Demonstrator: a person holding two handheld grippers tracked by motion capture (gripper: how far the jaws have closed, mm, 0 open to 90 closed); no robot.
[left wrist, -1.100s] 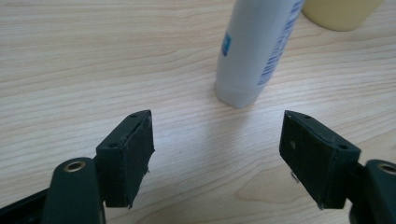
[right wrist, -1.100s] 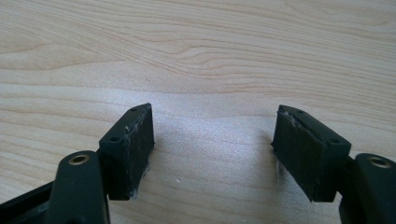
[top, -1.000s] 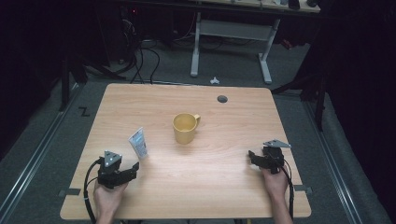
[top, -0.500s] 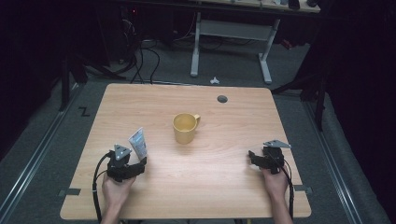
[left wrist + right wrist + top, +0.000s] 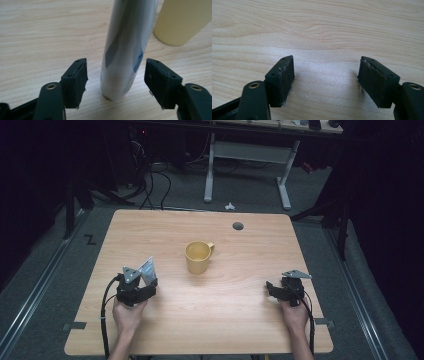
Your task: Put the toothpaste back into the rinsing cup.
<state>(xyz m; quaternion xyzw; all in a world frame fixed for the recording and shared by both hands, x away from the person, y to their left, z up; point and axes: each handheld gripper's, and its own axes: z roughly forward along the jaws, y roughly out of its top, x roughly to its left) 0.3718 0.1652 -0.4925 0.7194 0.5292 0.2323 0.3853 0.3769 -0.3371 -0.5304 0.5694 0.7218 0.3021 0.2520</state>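
White-blue pouch [image 5: 126,50] upright between closing left gripper [image 5: 116,80] jaws, seemingly untouched, gaps both sides.

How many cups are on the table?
1. The yellow cup stands near the middle of the wooden table, handle toward the right in the high view. It also peeks in behind the white pouch in the left gripper view. None seem hidden.

The high view looks forward and down over the whole table [image 5: 210,330]. Each gripper view sits low and close above the wood; the left one shares the pouch [image 5: 127,47] and yellow mug [image 5: 180,20] near the table's middle.
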